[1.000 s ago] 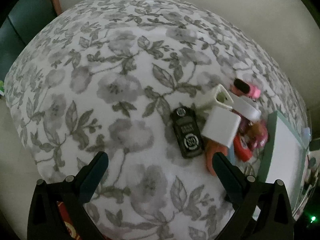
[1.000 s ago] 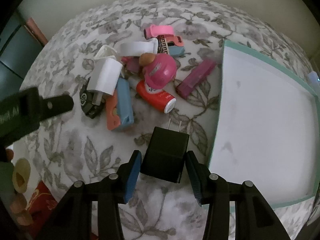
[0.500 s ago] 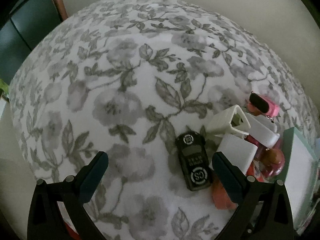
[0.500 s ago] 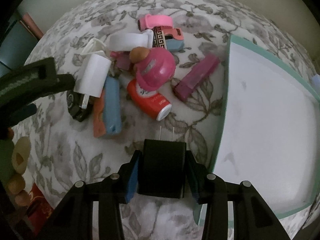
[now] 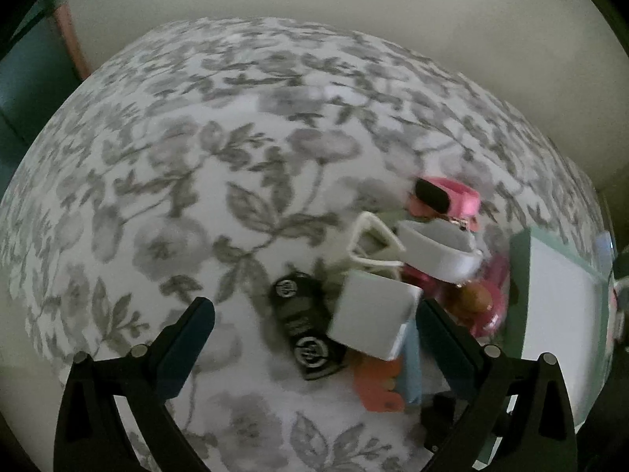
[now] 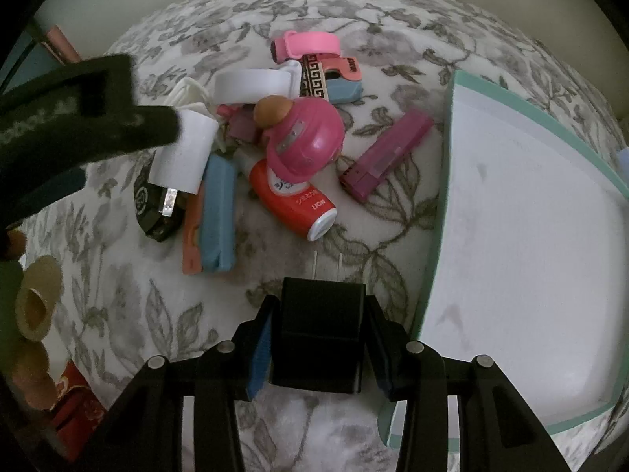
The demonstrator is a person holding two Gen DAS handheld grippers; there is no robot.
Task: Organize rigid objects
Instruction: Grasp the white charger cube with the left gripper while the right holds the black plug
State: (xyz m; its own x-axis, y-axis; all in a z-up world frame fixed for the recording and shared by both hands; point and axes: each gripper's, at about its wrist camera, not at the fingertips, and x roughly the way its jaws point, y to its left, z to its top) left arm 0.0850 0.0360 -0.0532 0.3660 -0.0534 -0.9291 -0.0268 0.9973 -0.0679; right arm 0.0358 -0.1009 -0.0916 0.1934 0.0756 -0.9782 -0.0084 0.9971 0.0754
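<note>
My right gripper (image 6: 320,338) is shut on a black plug adapter (image 6: 320,334), prongs pointing forward, held above the floral cloth just left of the white tray with a teal rim (image 6: 440,196). A pile of small objects lies ahead: a pink helmet toy (image 6: 310,141), a red tube (image 6: 295,200), a purple bar (image 6: 387,153), a blue case (image 6: 218,212) and a white adapter (image 6: 184,157). My left gripper (image 5: 314,334) is open over the pile, its fingers either side of a black toy car (image 5: 304,330) and the white adapter (image 5: 373,318).
The tray shows at the right in the left wrist view (image 5: 558,306). A pink clip (image 6: 306,45) and a patterned box (image 6: 314,78) lie at the far side of the pile. A wall stands behind the table. The left gripper's body (image 6: 78,118) crosses the right wrist view.
My left gripper has moved right and closer to the pile, so the black car and white adapter now sit between its fingers. My right gripper has squared up the black adapter beside the tray.
</note>
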